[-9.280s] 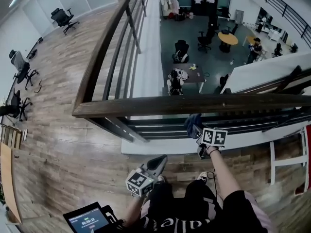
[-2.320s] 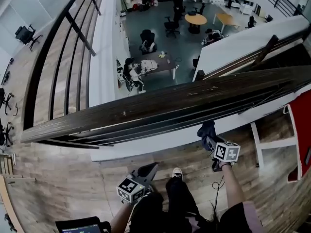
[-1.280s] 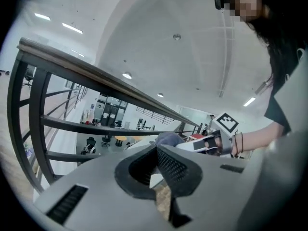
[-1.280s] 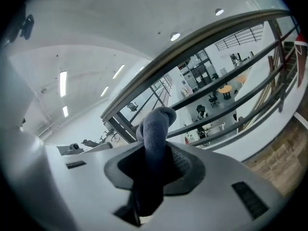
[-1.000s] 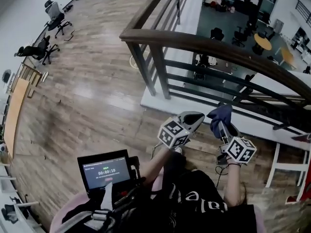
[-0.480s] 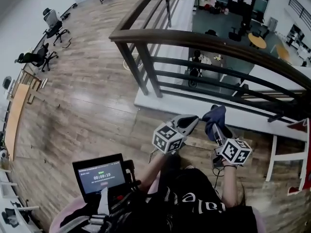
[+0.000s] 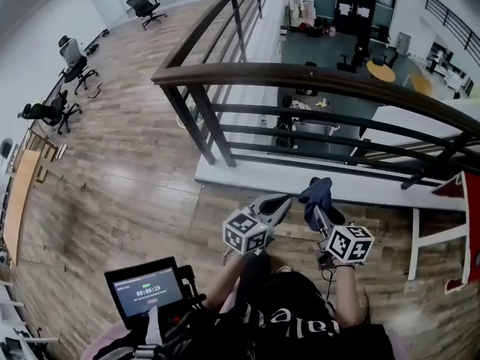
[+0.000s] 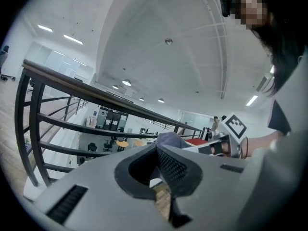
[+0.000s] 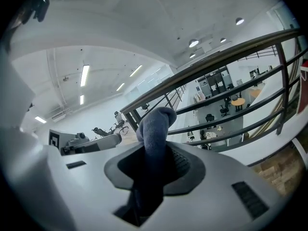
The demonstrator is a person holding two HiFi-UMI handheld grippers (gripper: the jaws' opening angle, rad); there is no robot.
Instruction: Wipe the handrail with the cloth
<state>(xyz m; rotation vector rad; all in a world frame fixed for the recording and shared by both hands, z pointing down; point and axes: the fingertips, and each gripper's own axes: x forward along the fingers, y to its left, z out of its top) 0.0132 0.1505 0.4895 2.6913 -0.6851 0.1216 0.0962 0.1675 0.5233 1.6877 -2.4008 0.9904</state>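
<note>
A dark wooden handrail (image 7: 300, 75) tops a black barred railing ahead of me, also showing in the left gripper view (image 8: 96, 94) and the right gripper view (image 9: 231, 49). My right gripper (image 7: 315, 205) is shut on a dark blue cloth (image 7: 315, 193), whose bunched end sticks up past the jaws (image 9: 156, 124). It hangs low, well short of the handrail. My left gripper (image 7: 279, 202) is beside it to the left, shut, jaws touching with nothing between them (image 8: 159, 160). The cloth (image 8: 168, 139) peeks over its jaws.
The railing turns a corner at the left post (image 7: 199, 122) and runs away along the wooden floor (image 7: 120, 156). Beyond it is a drop to a lower office floor (image 7: 330, 51). Office chairs (image 7: 71, 55) stand far left. A tablet (image 7: 146, 289) sits at my waist.
The view has swung from looking down over the handrail to facing its corner. Both grippers came back from the rail and now hang low together; the right one kept the cloth.
</note>
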